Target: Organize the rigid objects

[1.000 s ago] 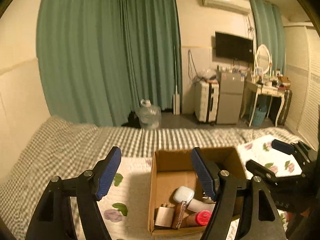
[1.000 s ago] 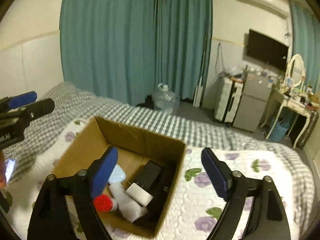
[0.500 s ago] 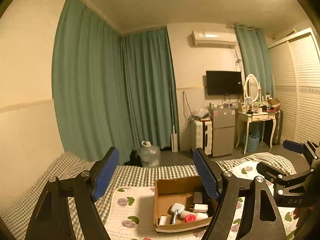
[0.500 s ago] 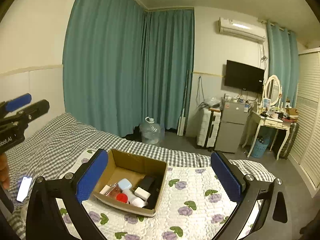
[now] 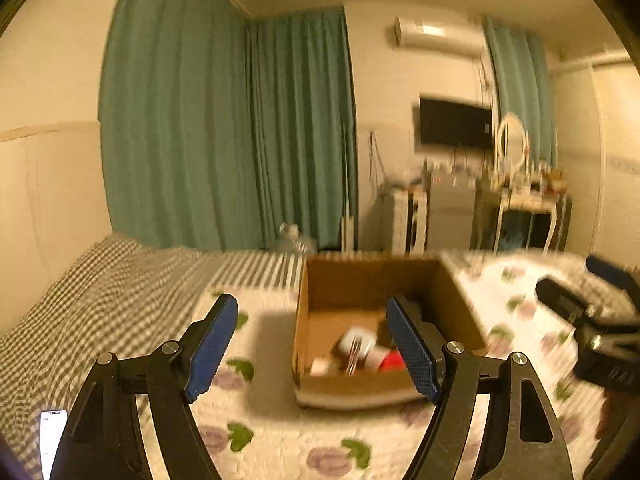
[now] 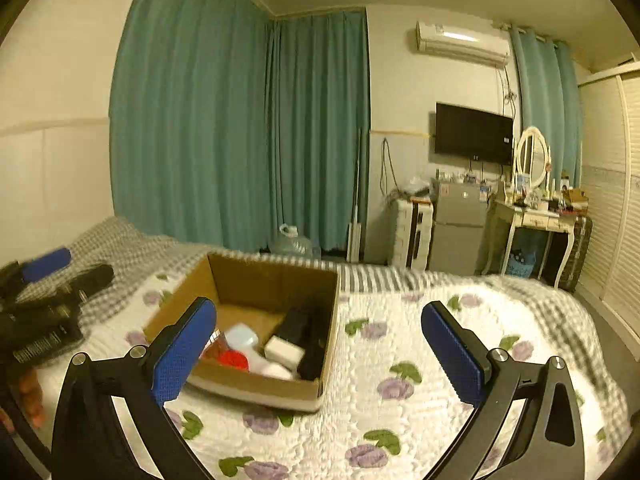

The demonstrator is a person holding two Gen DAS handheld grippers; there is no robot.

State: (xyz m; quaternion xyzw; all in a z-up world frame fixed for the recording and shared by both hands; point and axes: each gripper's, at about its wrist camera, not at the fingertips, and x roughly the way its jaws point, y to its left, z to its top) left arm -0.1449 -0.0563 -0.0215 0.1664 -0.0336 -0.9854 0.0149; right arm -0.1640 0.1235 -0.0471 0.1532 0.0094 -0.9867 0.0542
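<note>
An open cardboard box (image 5: pixel 360 276) (image 6: pixel 244 276) sits on the flowered quilt of a bed. It holds several small rigid things: a red cap (image 6: pixel 234 359), a white bottle (image 6: pixel 242 336), a white block (image 6: pixel 284 350) and a black item (image 6: pixel 298 322). My left gripper (image 5: pixel 312 344) is open and empty, above the quilt in front of the box. My right gripper (image 6: pixel 320 344) is open and empty, in front of the box's right side. Each gripper also shows at the edge of the other's view, left (image 6: pixel 48 300), right (image 5: pixel 592 312).
A white phone (image 5: pixel 52 436) lies on the checked blanket at the left. Beyond the bed are teal curtains (image 6: pixel 240 128), a water jug (image 6: pixel 290 242), a small fridge (image 6: pixel 458 228), a dressing table (image 6: pixel 536 216) and a wall TV (image 6: pixel 474 134).
Both grippers have dropped back down and closer to the box, after having been raised high half a second ago. Both stay open and empty. The left view is blurred by motion.
</note>
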